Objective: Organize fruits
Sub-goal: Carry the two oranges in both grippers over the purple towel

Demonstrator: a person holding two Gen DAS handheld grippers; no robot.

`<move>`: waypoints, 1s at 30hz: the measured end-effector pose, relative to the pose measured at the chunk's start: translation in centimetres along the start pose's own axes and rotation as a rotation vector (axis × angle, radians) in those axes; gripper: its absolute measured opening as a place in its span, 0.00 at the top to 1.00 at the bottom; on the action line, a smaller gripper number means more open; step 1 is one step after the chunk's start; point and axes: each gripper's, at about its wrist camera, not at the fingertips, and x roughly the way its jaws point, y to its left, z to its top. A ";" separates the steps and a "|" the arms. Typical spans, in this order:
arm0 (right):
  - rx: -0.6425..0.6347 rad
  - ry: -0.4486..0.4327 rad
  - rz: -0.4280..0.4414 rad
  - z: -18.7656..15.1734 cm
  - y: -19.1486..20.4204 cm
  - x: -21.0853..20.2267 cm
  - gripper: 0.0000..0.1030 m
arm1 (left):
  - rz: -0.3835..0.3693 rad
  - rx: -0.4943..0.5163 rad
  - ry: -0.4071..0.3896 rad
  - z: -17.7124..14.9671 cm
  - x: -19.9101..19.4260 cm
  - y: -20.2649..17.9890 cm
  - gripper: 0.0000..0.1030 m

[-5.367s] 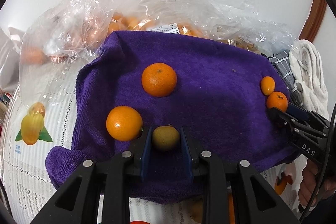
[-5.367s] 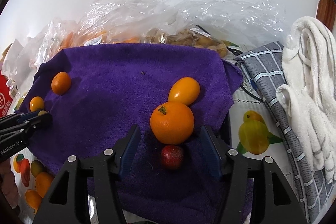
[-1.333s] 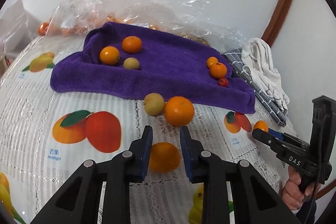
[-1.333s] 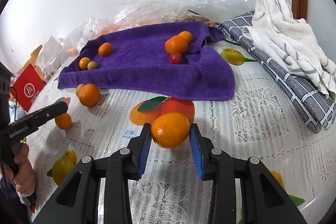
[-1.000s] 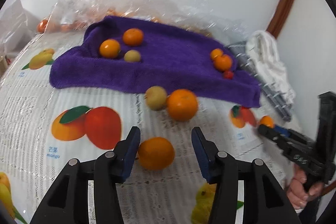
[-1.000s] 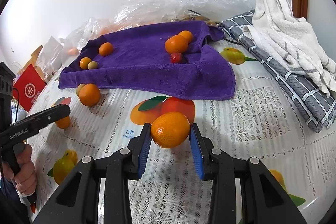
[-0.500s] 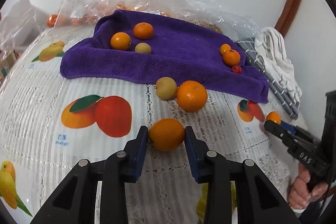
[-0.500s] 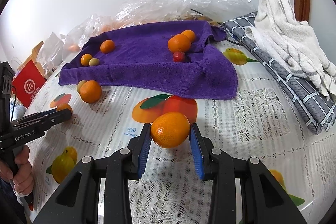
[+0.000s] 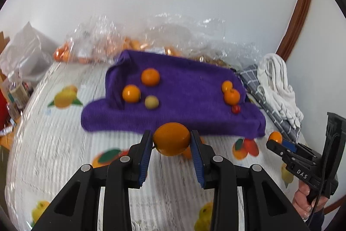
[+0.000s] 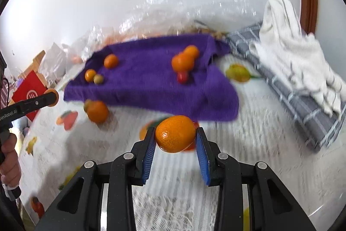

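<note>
An orange (image 9: 172,141) is clamped between the blue pads of the left tongs (image 9: 172,145), held above the fruit-print counter (image 9: 54,155) just short of the near edge of the purple towel (image 9: 183,105). Another orange (image 10: 175,137) is gripped the same way by the right tongs (image 10: 175,142), also in front of that near hem. On the towel, two oranges and a small greenish fruit (image 9: 151,102) are grouped at the left, while two oranges and a small red fruit (image 9: 236,109) are parked near the right edge, so the middle strip is left bare. One loose orange (image 10: 97,111) is seen on the counter beside the towel's front left corner. The right side is bordered by a grey checked cloth (image 10: 287,88) with a white towel (image 10: 300,55) piled on it.
</note>
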 end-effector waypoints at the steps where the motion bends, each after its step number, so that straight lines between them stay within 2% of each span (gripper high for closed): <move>1: -0.005 -0.007 0.000 0.6 0.2 -0.1 0.65 | 0.003 -0.001 -0.003 0.5 0.1 0.1 0.68; 13: -0.026 -0.072 -0.006 8.6 2.2 2.4 0.65 | 0.013 -0.010 -0.020 7.2 3.5 1.9 0.68; 21: -0.012 -0.053 -0.010 9.8 2.1 6.1 0.65 | -0.007 -0.017 -0.007 10.2 7.2 2.1 0.68; 30: 0.012 -0.017 -0.030 9.4 0.4 8.9 0.65 | 0.000 0.010 0.010 11.2 10.1 3.4 0.68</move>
